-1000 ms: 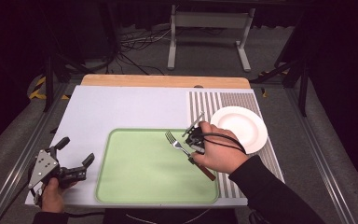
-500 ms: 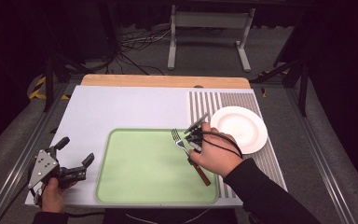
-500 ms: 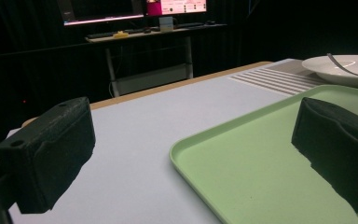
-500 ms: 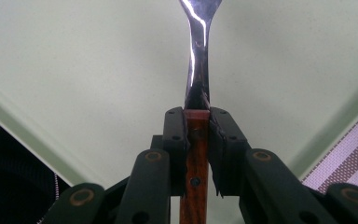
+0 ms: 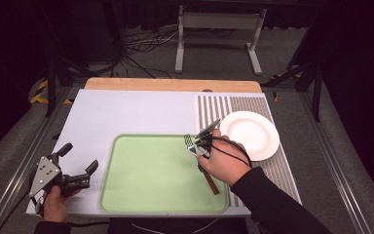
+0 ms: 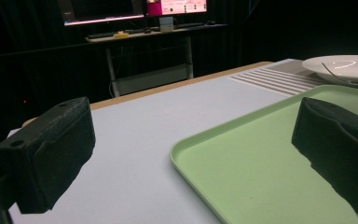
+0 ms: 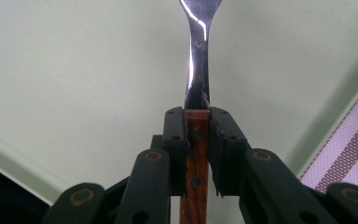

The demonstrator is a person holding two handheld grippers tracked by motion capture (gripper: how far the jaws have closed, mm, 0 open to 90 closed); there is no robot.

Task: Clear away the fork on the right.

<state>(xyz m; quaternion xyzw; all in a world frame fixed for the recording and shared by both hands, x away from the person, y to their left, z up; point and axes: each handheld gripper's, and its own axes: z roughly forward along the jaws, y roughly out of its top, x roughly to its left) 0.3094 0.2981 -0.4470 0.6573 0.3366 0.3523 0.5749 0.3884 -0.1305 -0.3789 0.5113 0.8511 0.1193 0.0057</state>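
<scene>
A fork point(image 5: 199, 158) with a brown wooden handle and steel tines is held over the right edge of the green tray point(image 5: 146, 180). My right gripper point(image 5: 202, 146) is shut on its handle. In the right gripper view the jaws clamp the wooden handle of the fork point(image 7: 196, 121), whose steel neck runs up over the tray point(image 7: 74, 84). At the table's front left corner my left gripper point(image 5: 80, 163) stands open beside the tray with nothing between its pads point(image 6: 51, 149). A white plate point(image 5: 249, 134) lies to the right of the tray.
The tray lies on a pale mat point(image 5: 126, 114) with a striped placemat point(image 5: 272, 165) under the plate. A wooden board edge point(image 5: 170, 84) runs along the table's far side. A metal stand point(image 5: 219, 34) and cables lie on the floor beyond it.
My right gripper has carried the fork a little to the right and toward the plate. The left gripper has stayed where it was.
</scene>
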